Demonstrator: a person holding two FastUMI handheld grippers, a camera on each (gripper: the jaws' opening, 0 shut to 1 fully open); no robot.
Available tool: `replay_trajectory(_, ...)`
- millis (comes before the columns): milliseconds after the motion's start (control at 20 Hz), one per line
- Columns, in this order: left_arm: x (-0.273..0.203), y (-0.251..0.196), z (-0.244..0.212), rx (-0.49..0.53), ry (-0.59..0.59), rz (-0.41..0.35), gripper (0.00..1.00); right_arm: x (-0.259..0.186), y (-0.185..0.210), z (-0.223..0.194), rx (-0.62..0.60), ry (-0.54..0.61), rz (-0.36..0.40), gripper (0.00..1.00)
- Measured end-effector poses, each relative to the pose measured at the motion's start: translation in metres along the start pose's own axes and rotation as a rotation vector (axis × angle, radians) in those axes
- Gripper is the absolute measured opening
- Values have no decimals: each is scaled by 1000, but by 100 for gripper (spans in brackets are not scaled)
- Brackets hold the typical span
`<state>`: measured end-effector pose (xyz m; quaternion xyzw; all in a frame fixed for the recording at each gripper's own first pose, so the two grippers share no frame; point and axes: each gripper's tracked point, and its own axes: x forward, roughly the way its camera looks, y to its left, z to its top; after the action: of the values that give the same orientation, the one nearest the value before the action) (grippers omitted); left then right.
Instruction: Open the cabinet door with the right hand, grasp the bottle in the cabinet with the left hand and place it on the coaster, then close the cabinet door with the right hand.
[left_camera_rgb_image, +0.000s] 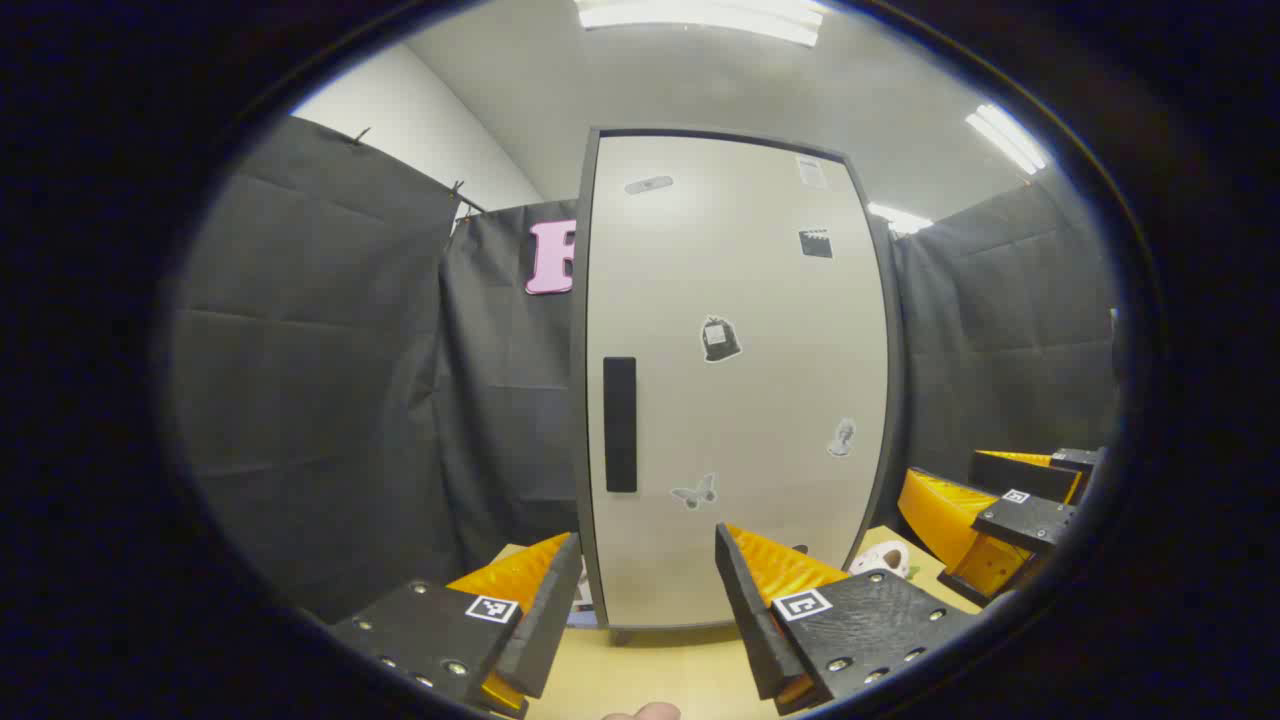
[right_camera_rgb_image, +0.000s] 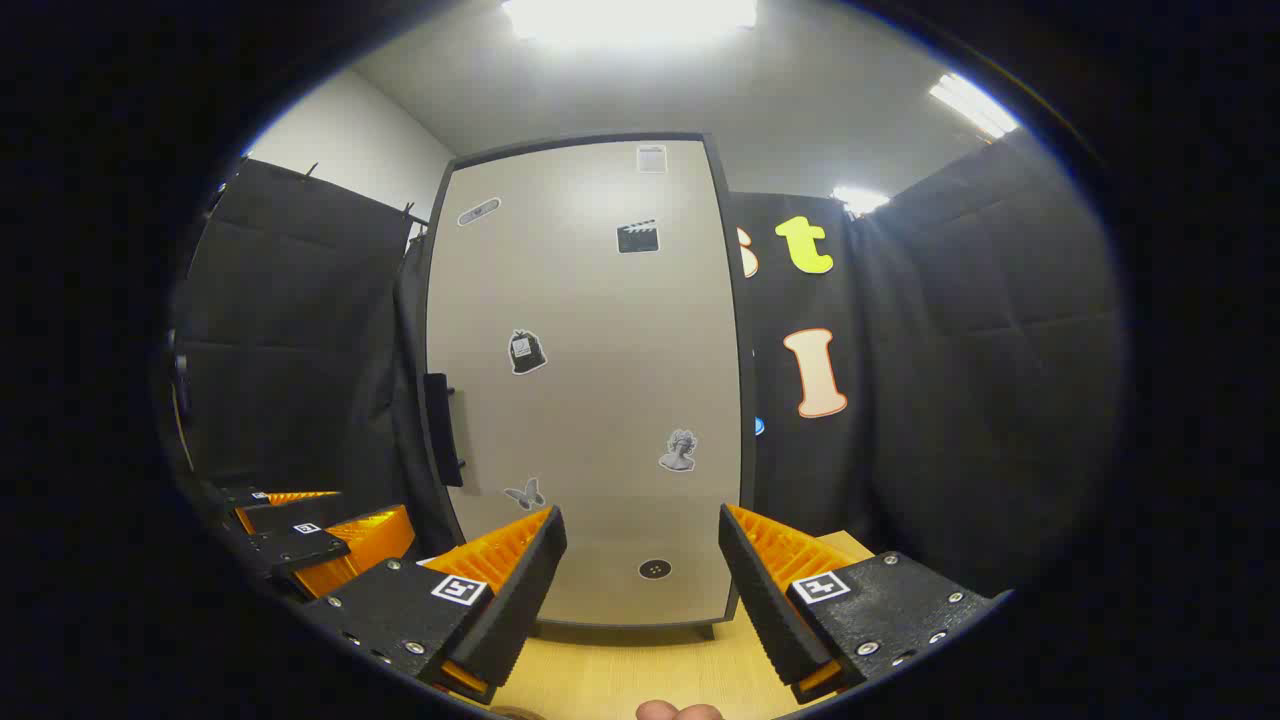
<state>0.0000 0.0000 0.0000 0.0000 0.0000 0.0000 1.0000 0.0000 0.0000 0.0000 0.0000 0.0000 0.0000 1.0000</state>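
Observation:
A tall cabinet with a beige door (left_camera_rgb_image: 740, 400) stands shut on the wooden table, hiding whatever is inside. Its black vertical handle (left_camera_rgb_image: 620, 425) runs along the door's left side. My left gripper (left_camera_rgb_image: 645, 600) is open and empty, a short way in front of the door's lower part, just right of the handle. In the right gripper view the same door (right_camera_rgb_image: 590, 380) faces me with the handle (right_camera_rgb_image: 442, 430) at its left edge. My right gripper (right_camera_rgb_image: 640, 590) is open and empty, in front of the door's bottom and clear to the right of the handle.
The cabinet rests on a light wooden table (left_camera_rgb_image: 660, 670). A small white object (left_camera_rgb_image: 880, 558) lies on the table right of the cabinet. The right gripper (left_camera_rgb_image: 1010, 520) shows at that side. Stickers dot the door. Black cloth walls close in behind and beside.

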Motion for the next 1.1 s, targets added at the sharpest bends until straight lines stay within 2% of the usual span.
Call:
replay_trajectory(50,0,-1,0,-1,-2,0,77,0,0,-2,-8,3,0,95)
replay_trajectory(100,0,-2,2,-2,-4,-3,81,1,2,-1,-12,2,3,95)
replay_trajectory(150,0,-2,1,0,-1,-5,81,0,1,-2,-17,0,2,95)
replay_trajectory(200,1,-2,1,0,-1,-7,77,1,1,-2,-21,-2,1,95)
replay_trajectory(250,2,-2,1,-2,0,-8,77,1,3,-2,-24,-2,5,95)
replay_trajectory(300,2,-2,2,-5,1,-10,81,1,4,-2,-28,-1,6,95)
replay_trajectory(350,2,-3,0,-7,3,-15,81,1,3,-3,-30,-2,7,95)
replay_trajectory(400,2,-2,1,-5,3,-14,77,2,3,-2,-30,-3,5,95)
replay_trajectory(500,4,-2,0,-6,2,-19,77,2,1,-2,-29,-4,3,95)
replay_trajectory(550,5,-1,0,-8,4,-18,81,3,2,-2,-30,-6,6,95)
replay_trajectory(600,5,-2,0,-10,3,-20,77,3,2,-1,-33,-7,6,95)
replay_trajectory(1100,6,2,1,-1,1,-20,77,7,3,-3,-44,-7,5,95)
